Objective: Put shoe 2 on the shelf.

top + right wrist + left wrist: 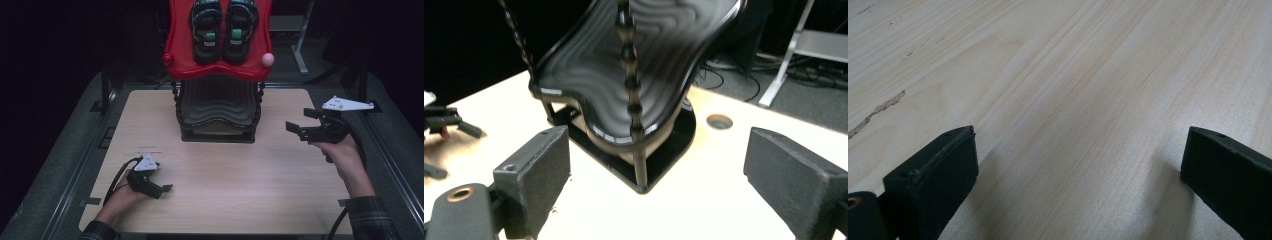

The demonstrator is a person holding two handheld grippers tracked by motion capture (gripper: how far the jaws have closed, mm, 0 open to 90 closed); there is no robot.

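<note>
The right hand-held gripper (305, 125) was held open, empty, near the stiff shoe rack (217, 107); its beaded post (631, 100) was judged graspable.

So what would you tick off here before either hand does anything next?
1. Right gripper fingers apart, nothing between them: ok.
2. Left gripper fingers apart over bare table: ok.
3. Pair of sandals sitting on the red top shelf of the rack: ok.
4. Black lower shelf free of things where it shows: ok.
5. Right gripper apart from the rack's beaded post: ok.
6. Whether the rack stands firm: cannot tell.
</note>
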